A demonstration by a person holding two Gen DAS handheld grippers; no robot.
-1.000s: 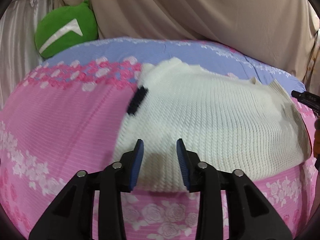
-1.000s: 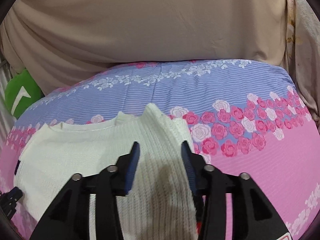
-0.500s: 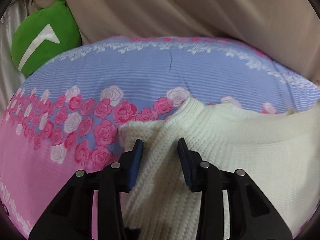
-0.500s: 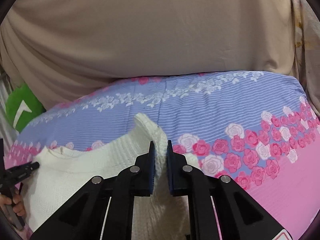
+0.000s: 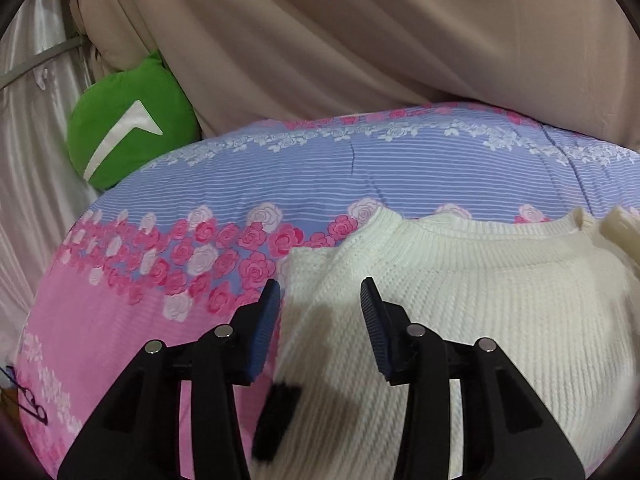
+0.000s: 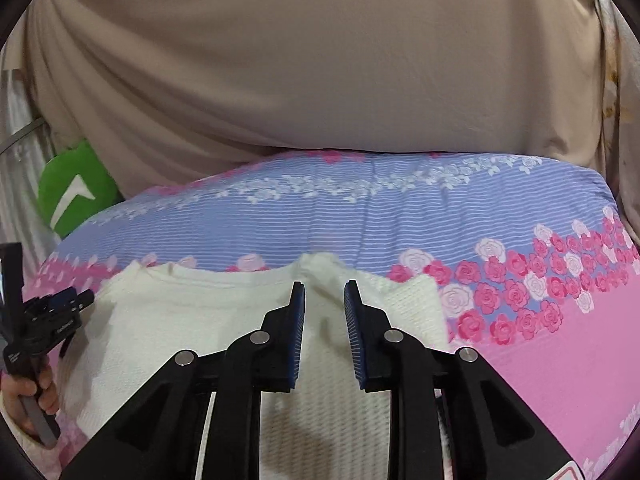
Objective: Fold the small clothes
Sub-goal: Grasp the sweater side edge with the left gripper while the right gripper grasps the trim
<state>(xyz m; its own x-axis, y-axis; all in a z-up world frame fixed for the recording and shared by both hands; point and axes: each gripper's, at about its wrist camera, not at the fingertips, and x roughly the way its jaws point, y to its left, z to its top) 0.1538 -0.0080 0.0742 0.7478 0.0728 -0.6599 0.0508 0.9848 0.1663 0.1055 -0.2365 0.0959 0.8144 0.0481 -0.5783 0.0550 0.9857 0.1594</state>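
A cream knitted sweater lies flat on the flowered bedspread, neckline toward the far side. A dark patch shows at its left edge. My left gripper is open over the sweater's left shoulder, with a folded sleeve part between its jaws. In the right wrist view the sweater fills the lower left. My right gripper is open over the right shoulder, holding nothing. The left gripper shows at the left edge, held by a hand.
A green cushion leans at the far left of the bed. A beige draped cloth hangs behind the bed. Pink and blue bedspread stretches to the right of the sweater.
My right gripper was shut on the sweater's shoulder fold half a second ago and has let it go; the fold now lies flat. My left gripper stays open over the left shoulder.
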